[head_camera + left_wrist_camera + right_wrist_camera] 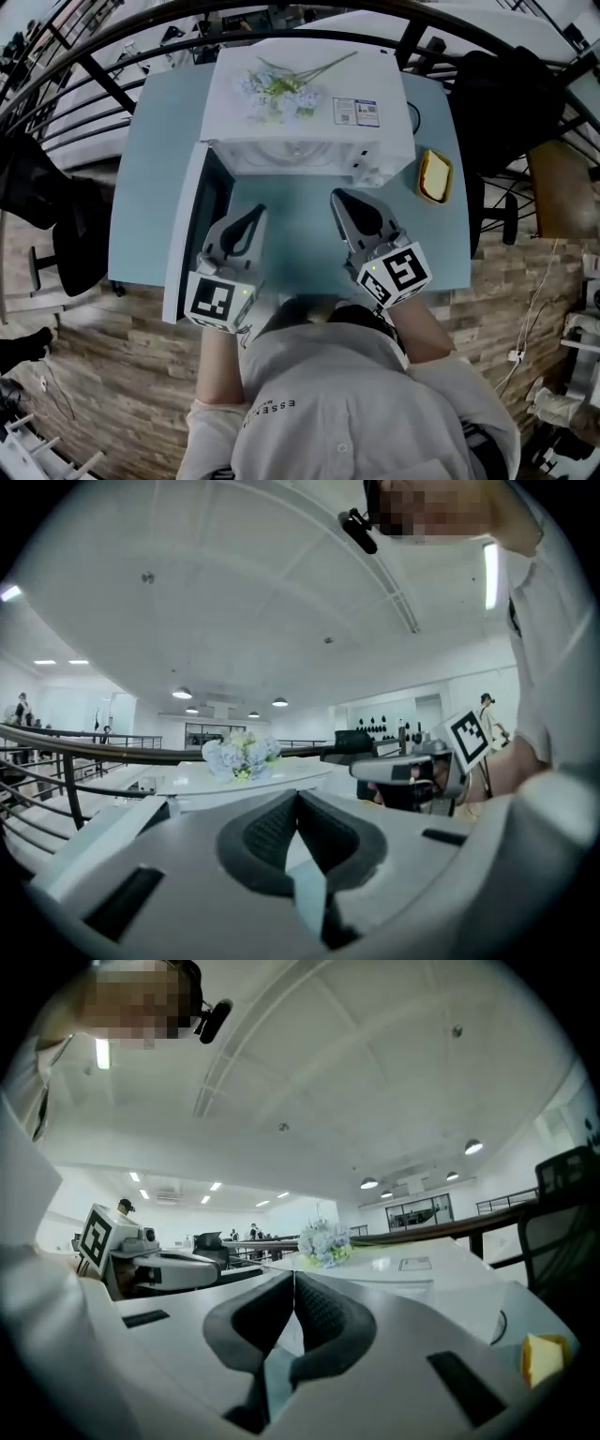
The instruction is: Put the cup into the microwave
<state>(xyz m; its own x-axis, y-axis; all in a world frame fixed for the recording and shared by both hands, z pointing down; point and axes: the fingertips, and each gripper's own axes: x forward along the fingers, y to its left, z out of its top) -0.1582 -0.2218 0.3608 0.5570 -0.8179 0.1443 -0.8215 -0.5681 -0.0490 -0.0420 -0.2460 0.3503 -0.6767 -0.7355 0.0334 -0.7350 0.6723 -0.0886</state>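
No cup shows in any view. The white microwave (305, 103) stands at the back of the pale blue table (441, 248), with a spray of flowers (281, 84) on its top. Its door (190, 220) hangs open to the left; the inside is hidden from above. My left gripper (251, 214) hovers in front of the door, shut and empty. My right gripper (339, 197) is beside it, in front of the microwave, shut and empty too. In the left gripper view the pads (272, 832) meet; the right gripper view shows its pads (323, 1312) pressed together likewise.
A yellow dish-like object (434, 176) lies on the table right of the microwave, also visible as the yellow object (542, 1354). Black chairs stand at the left (37, 197) and right (511, 103). A curved railing (112, 84) runs behind the table.
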